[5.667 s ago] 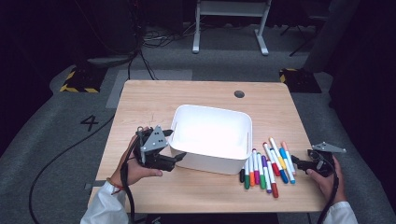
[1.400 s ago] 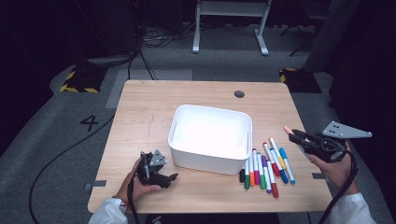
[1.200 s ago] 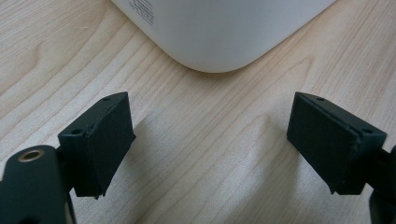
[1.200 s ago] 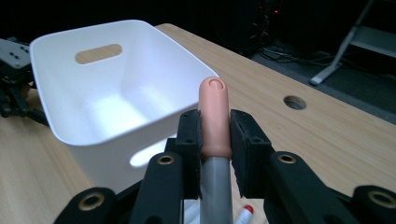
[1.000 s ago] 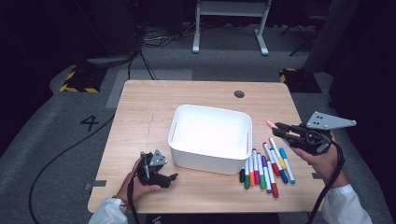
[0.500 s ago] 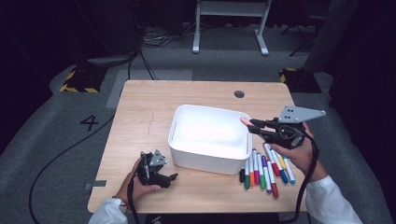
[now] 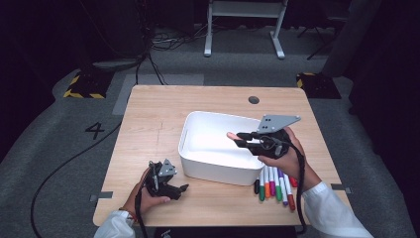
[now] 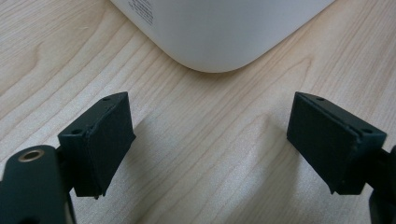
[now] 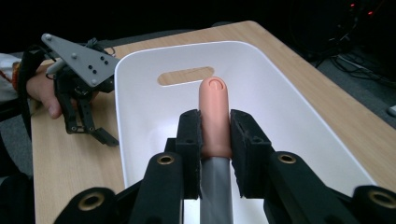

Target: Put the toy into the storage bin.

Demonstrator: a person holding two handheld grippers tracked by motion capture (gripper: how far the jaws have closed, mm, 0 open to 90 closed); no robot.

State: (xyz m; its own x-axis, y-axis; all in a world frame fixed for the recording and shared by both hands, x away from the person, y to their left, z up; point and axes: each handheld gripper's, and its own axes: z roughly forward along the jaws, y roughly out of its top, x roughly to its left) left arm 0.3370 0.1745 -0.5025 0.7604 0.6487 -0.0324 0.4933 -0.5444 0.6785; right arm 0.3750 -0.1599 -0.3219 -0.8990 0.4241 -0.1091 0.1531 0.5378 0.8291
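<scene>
A white bin (image 7: 218,148) sits near the middle of a wooden table (image 7: 148,114). The right gripper (image 7: 237,139) reaches in from the right, over the bin's right side, with its jaws closed on a marker (image 7: 232,135) whose peach-coloured cap points left above the bin's inside. On the table just near and right of the bin lies a row of coloured markers (image 7: 274,184), partly under the right forearm. The left gripper (image 7: 182,189) rests on the table at the near left, just beside the bin's near left corner, with its jaws apart.
</scene>
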